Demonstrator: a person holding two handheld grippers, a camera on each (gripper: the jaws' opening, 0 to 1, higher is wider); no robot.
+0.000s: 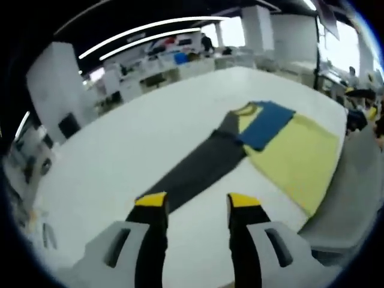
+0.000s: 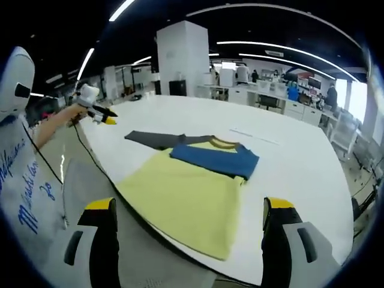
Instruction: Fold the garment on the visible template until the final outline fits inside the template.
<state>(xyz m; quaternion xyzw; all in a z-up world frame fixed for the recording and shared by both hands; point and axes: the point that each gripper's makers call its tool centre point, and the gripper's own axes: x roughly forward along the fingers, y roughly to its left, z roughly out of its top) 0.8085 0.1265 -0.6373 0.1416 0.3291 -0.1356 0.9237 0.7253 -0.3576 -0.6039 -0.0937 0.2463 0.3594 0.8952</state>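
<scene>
Lying flat on the white table (image 2: 300,162), yellow shirt (image 2: 186,204), hem past the edge; both grippers' fingers wide, empty

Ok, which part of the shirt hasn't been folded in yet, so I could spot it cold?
Start at the large white table, where a yellow long-sleeved shirt lies flat near the edge. A blue sleeve is folded across its chest below the collar. The part left is the dark grey sleeve, stretched straight out from the shoulder onto bare table, the only dark strip lying outside the yellow body.
</scene>
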